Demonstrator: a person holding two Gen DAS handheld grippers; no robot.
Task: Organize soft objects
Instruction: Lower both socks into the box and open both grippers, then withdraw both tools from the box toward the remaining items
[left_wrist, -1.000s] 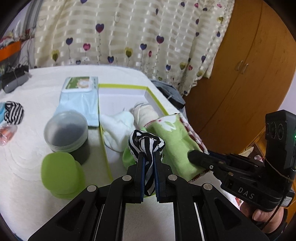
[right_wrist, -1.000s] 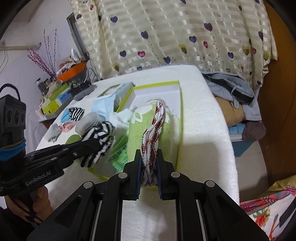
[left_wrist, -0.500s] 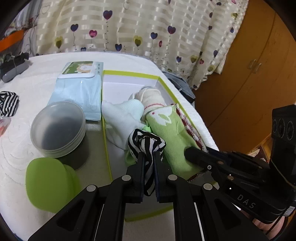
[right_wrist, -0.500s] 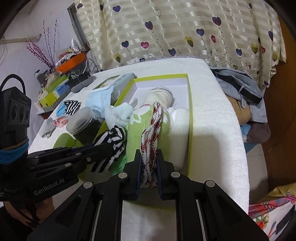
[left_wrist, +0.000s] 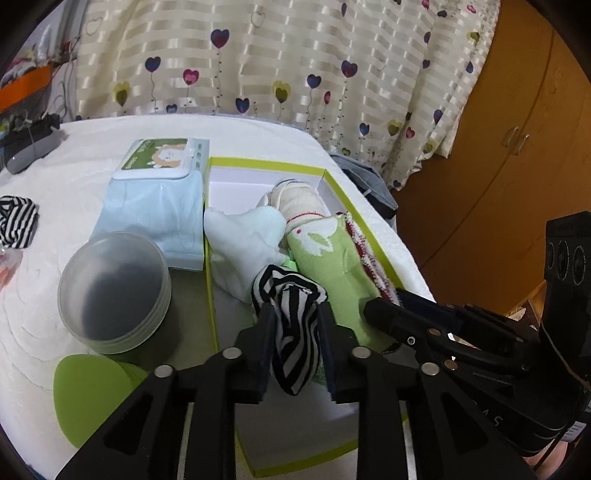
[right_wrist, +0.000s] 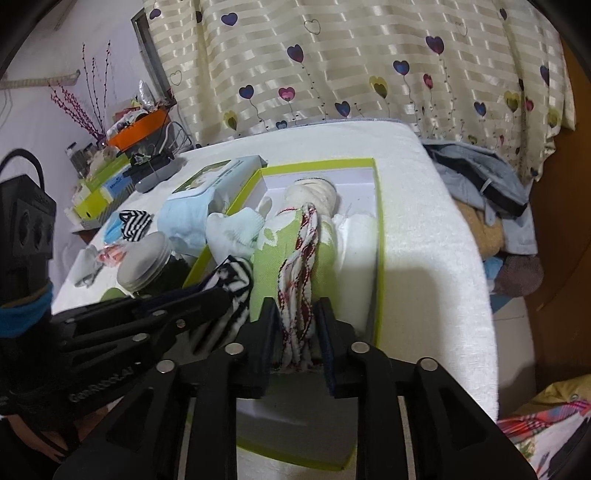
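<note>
The left hand-held gripper (left_wrist: 295, 325) has its fingers parted a little around a black-and-white striped sock (left_wrist: 293, 321), which sits bunched between the pads; whether both pads still press it cannot be told. It hangs over the near end of a shallow white cardboard box with a lime-green rim (left_wrist: 369, 229) that lies on a worktop covered in white textured cloth (left_wrist: 33, 295). Just to its right, the right hand-held gripper (right_wrist: 295, 332) is narrowed on the red-and-white patterned cuff (right_wrist: 299, 295) of a light green knitted sock with white leaf shapes (left_wrist: 332, 266), which stretches ahead of it inside the box. Beyond the green sock lies a cream rolled sock (left_wrist: 295, 199), and to the left of that a pale white-and-mint sock (left_wrist: 243, 236) drapes over the box wall. Left of the left hand-held gripper stand a round frosted plastic jar with a dark inside (left_wrist: 114, 291) and a flat lime-green lid (left_wrist: 88, 391); further ahead is a light blue pack of wet wipes (left_wrist: 155, 206). A second striped sock (left_wrist: 16, 225) lies far to the left on the cloth.
</note>
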